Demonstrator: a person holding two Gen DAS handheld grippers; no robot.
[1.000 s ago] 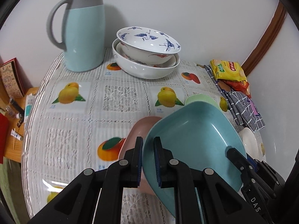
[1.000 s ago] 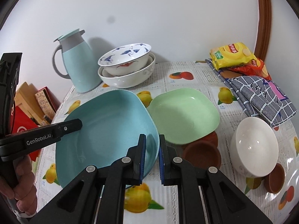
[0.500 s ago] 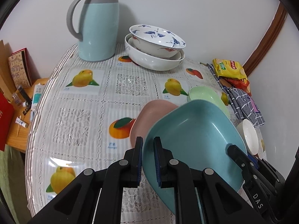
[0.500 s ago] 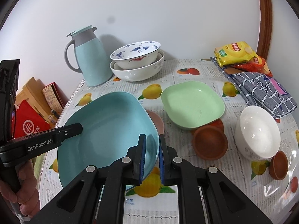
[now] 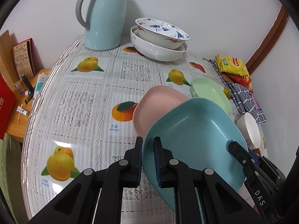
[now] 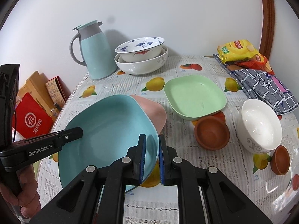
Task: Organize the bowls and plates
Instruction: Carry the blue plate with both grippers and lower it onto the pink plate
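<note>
Both grippers grip one large teal plate (image 5: pixel 194 140) by opposite rims. My left gripper (image 5: pixel 148 160) is shut on its left rim and my right gripper (image 6: pixel 151 158) is shut on its right rim. The teal plate (image 6: pixel 110 134) is held above a pink plate (image 5: pixel 158 104), which shows under it in the right wrist view (image 6: pixel 157 112). A green plate (image 6: pixel 196 97) lies to the right. Near it sit a brown bowl (image 6: pixel 212 132), a white bowl (image 6: pixel 261 127) and a small brown cup (image 6: pixel 280 160).
A teal jug (image 6: pixel 95 54) and two stacked patterned bowls (image 6: pixel 142 56) stand at the back by the wall. Snack bags (image 6: pixel 241 52) and a checked cloth (image 6: pixel 265 89) lie at the back right. Red and brown items (image 6: pixel 33 119) sit beyond the table's left edge.
Both grippers have pulled back and up with the teal plate. More of the pink plate now shows beneath it. The other dishes have not moved.
</note>
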